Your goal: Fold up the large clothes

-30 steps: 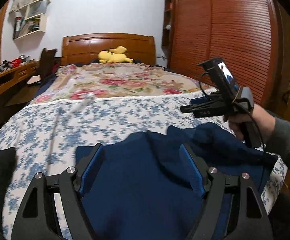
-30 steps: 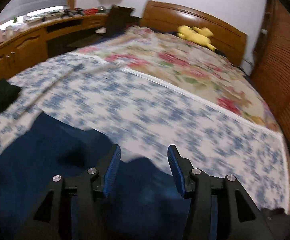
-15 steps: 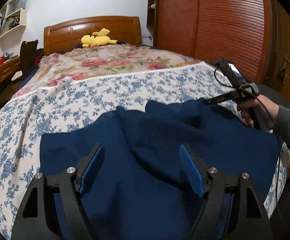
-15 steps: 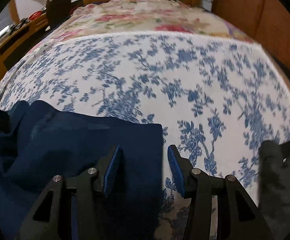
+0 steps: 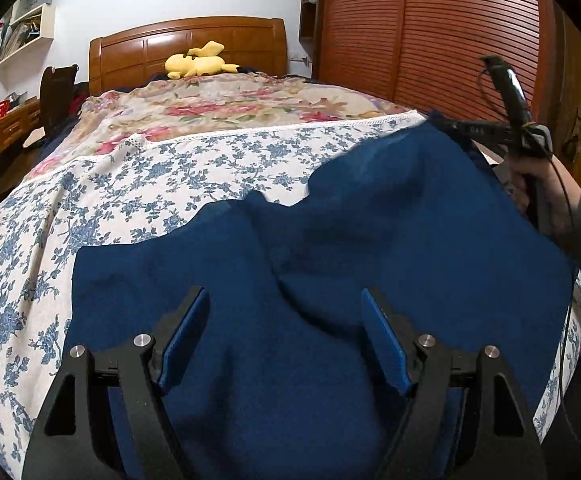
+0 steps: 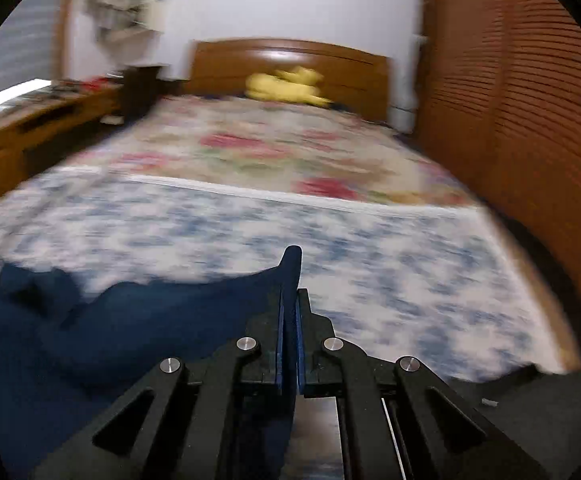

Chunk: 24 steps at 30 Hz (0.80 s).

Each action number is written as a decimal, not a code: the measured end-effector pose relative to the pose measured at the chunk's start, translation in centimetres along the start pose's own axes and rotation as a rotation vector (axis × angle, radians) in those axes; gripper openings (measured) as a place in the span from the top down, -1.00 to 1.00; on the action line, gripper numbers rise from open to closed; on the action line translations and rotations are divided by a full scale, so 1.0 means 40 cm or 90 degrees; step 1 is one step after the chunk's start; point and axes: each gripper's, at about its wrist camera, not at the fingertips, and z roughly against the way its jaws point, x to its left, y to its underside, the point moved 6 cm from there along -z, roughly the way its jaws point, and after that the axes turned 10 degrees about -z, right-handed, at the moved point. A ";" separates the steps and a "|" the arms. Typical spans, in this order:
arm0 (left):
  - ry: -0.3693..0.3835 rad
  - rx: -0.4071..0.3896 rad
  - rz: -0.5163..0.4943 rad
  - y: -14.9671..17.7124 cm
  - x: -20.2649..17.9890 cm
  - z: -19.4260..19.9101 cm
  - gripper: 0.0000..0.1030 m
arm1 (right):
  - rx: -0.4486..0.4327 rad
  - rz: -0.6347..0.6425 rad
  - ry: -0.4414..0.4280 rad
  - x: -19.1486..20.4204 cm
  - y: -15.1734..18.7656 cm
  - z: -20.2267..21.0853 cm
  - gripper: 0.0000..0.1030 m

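A large navy blue garment (image 5: 330, 248) lies spread over the blue-flowered sheet (image 5: 130, 184) at the foot of the bed. My left gripper (image 5: 284, 312) hovers open just above its near middle, with nothing pinched between the blue pads. In the right wrist view my right gripper (image 6: 289, 300) is shut on a corner of the navy garment (image 6: 138, 320), and a tip of cloth sticks up past the pads. From the left wrist view the right gripper (image 5: 446, 124) is at the far right, holding that corner lifted off the bed.
A floral quilt (image 5: 226, 108) covers the far half of the bed, with a yellow plush toy (image 5: 198, 65) at the wooden headboard. A louvred wooden wardrobe (image 5: 430, 32) runs along the right. A desk and dark chair (image 5: 56, 96) stand at the left. Dark cloth (image 6: 530, 396) lies at the near right.
My right gripper closed on the garment's corner and carried it up and away toward the far right. The left gripper sank toward the garment and stayed open.
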 end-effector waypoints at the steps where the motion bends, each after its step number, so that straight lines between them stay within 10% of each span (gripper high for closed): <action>1: 0.000 0.000 0.000 0.000 0.000 0.001 -0.51 | 0.031 -0.013 0.018 -0.026 0.010 -0.028 0.92; 5: -0.002 0.003 0.001 0.003 0.000 0.000 -0.51 | 0.119 0.007 0.039 -0.042 0.071 -0.102 0.91; 11: -0.003 0.001 0.001 0.000 -0.001 0.001 -0.51 | 0.112 0.011 0.039 -0.009 0.040 -0.105 0.09; 24: -0.008 0.000 0.007 0.000 0.014 0.003 -0.51 | 0.172 0.059 -0.192 0.306 0.105 -0.027 0.09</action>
